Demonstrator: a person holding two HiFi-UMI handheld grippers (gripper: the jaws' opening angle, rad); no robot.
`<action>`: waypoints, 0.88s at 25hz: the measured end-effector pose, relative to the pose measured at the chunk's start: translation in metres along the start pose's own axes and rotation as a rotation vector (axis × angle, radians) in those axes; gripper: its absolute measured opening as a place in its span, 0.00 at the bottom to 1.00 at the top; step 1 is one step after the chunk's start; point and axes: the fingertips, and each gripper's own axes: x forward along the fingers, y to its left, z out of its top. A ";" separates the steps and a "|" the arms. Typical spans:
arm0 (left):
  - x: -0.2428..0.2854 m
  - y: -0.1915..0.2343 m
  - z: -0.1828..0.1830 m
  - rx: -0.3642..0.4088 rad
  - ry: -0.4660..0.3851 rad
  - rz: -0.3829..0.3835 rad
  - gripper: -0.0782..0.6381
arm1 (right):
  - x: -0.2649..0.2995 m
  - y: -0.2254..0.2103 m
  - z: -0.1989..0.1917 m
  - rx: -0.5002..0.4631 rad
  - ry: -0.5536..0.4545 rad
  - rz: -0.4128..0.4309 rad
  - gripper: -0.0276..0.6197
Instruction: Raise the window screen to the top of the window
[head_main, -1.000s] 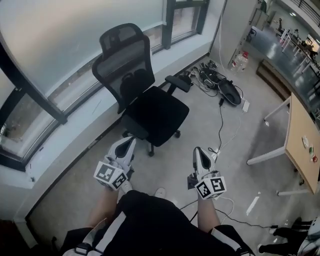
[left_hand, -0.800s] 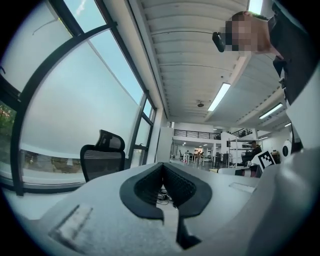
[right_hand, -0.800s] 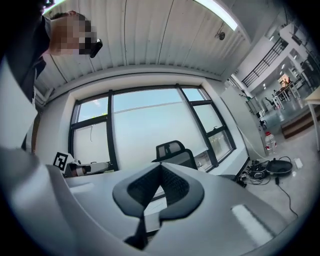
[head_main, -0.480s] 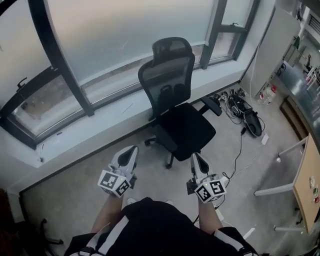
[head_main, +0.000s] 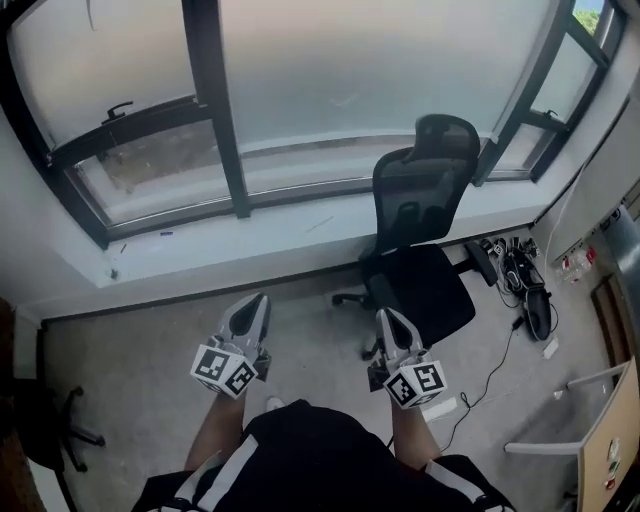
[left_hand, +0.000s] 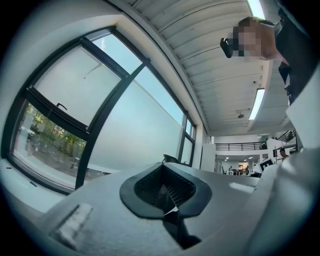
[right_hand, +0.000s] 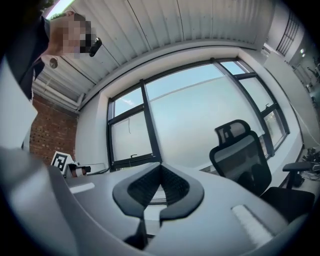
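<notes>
Head view first: the big dark-framed window (head_main: 225, 120) fills the top of the frame. The window screen (head_main: 380, 80), pale and frosted, hangs over the wide centre pane. Its lower edge sits low on the glass, with only a clear strip beneath it above the sill (head_main: 230, 245). So the screen is down, not at the top. In the upper left pane a small handle (head_main: 118, 108) sits on the crossbar, and greenery shows through the clear glass below it.

Right of centre stands a black mesh office chair (head_main: 420, 230), close to the sill, backrest on the window side. At the right edge a tangle of cables (head_main: 520, 275) lies on the grey floor (head_main: 130, 380). The corner of a wooden bench (head_main: 610, 440) pokes in at lower right.

Now the hands. Both forearms reach out from bottom centre, side by side, well apart from the window. The left gripper (head_main: 254, 302) is left of centre. The right gripper (head_main: 384, 316) shows just beside the chair's base. Both point towards the window, about level, marker cubes nearest the person.

In the left gripper view the jaws are pressed together with nothing between them, and the window panes lie beyond. In the right gripper view the jaws are likewise pressed tight and empty, with the chair off to the right. Neither gripper touches the screen.
</notes>
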 end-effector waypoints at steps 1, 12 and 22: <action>-0.009 0.012 0.003 0.001 -0.006 0.023 0.11 | 0.012 0.009 -0.004 -0.001 0.006 0.023 0.05; -0.124 0.138 0.038 0.034 -0.068 0.285 0.11 | 0.124 0.134 -0.050 0.016 0.057 0.257 0.05; -0.233 0.191 0.048 0.029 -0.133 0.535 0.11 | 0.182 0.233 -0.090 0.009 0.135 0.482 0.05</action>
